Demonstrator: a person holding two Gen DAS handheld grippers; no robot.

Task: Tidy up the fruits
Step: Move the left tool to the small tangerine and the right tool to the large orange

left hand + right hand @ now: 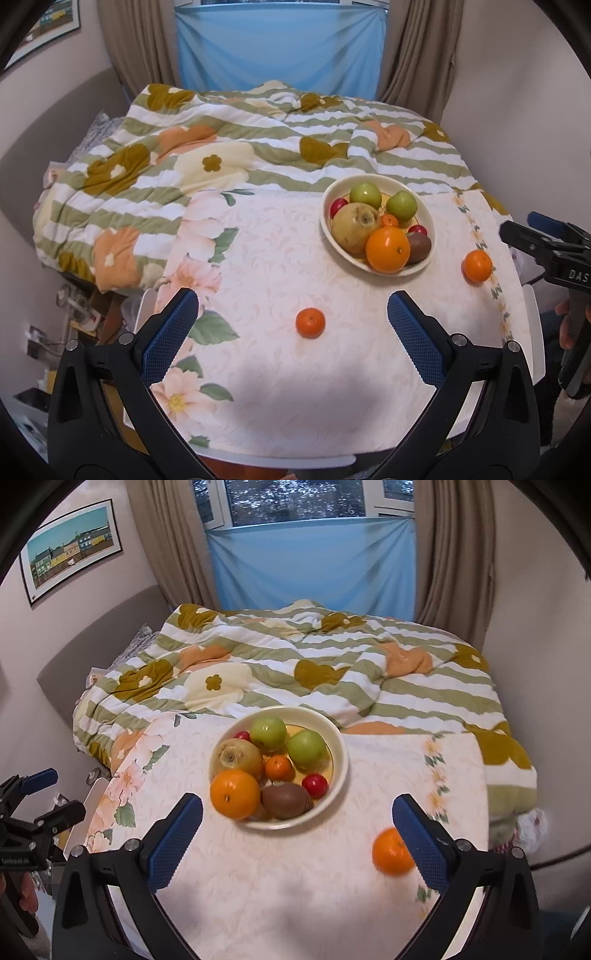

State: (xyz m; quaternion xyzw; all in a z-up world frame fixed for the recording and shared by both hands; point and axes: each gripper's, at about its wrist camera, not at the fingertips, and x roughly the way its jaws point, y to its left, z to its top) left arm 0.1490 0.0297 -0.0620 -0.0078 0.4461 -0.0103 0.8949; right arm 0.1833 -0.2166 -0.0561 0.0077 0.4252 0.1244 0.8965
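A cream bowl (pixel 424 218) (pixel 341 764) on the table holds two green apples, a pear, a large orange, a kiwi, a small mandarin and small red fruits. A small mandarin (pixel 310 322) lies loose on the tablecloth between my left gripper's open fingers, a little ahead of them. A second orange (pixel 477 266) (pixel 391 853) lies right of the bowl, just inside the right finger of my right gripper. My left gripper (pixel 293 301) is open and empty. My right gripper (pixel 297 806) is open and empty, in front of the bowl.
The table wears a floral cloth (pixel 258 258) and abuts a bed with a striped flowered quilt (pixel 258 147). The table's right edge (pixel 532 332) is close to the second orange. The right gripper shows at the right edge of the left wrist view (pixel 546 243). Clutter stands on the floor at left (pixel 74 314).
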